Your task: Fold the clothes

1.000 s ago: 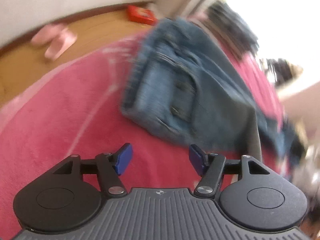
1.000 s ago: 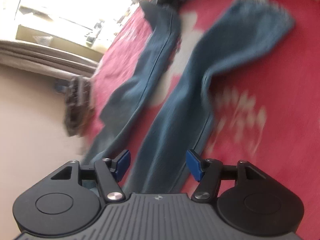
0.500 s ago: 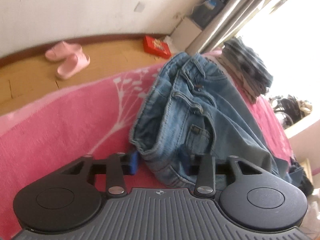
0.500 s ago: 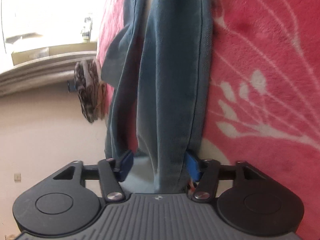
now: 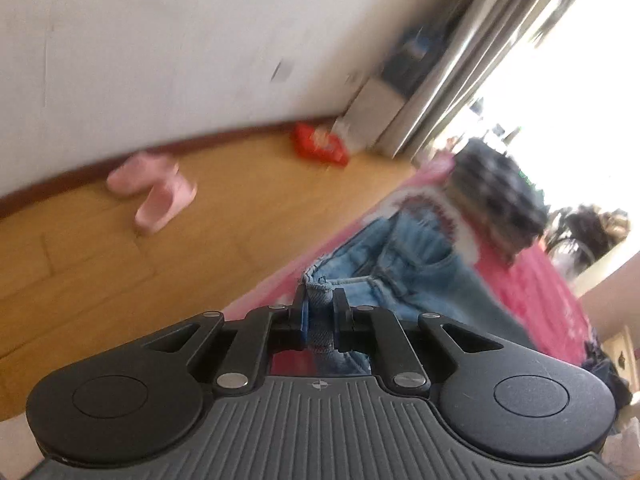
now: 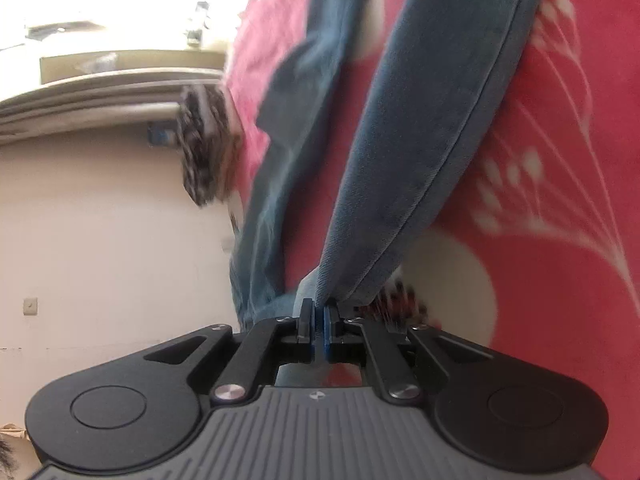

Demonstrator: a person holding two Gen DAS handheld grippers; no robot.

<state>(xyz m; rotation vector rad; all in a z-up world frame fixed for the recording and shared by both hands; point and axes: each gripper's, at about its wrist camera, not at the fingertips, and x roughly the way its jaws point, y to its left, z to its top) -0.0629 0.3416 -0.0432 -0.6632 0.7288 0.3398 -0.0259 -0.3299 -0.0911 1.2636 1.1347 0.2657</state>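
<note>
You have each hand-held gripper, left (image 5: 319,312) and right (image 6: 316,314), clamped on the jeans (image 5: 404,276), ready to fold them across the bed (image 6: 560,140)

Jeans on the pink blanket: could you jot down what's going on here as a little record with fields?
Garment: blue jeans
Surface: pink blanket with white plant pattern
Left gripper: fingers just closed, clamped on a bunched denim edge
Right gripper: fingers just closed, pinching the end of a jeans leg
Floor: pink slippers, red packet
Fold: not yet made
</note>
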